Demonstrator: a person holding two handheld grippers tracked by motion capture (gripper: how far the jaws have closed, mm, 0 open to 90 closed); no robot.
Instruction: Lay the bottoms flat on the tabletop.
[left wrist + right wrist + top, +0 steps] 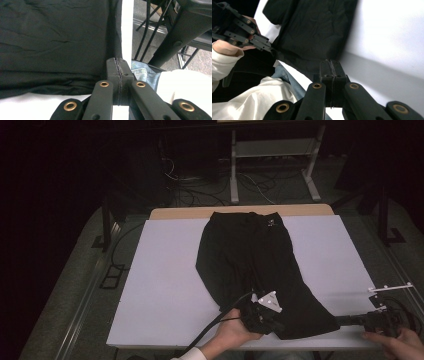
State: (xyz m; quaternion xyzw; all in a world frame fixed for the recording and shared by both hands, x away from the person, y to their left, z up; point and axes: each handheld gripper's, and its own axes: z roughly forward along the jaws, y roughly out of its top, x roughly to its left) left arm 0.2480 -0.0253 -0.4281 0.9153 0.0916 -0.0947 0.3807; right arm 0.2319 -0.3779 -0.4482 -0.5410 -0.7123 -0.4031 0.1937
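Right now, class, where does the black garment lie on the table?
High view: the black garment lies mid-table on the white board, its near hem between the left gripper and right gripper.

Seen from the high view, the white table top point(165, 270) is the one bright area; the floor and room around it sink into near black. The black garment point(255, 270) lying on it shows hardly any fold detail. In both gripper views the table top glares pale, and things beyond it are soft and slightly blurred.
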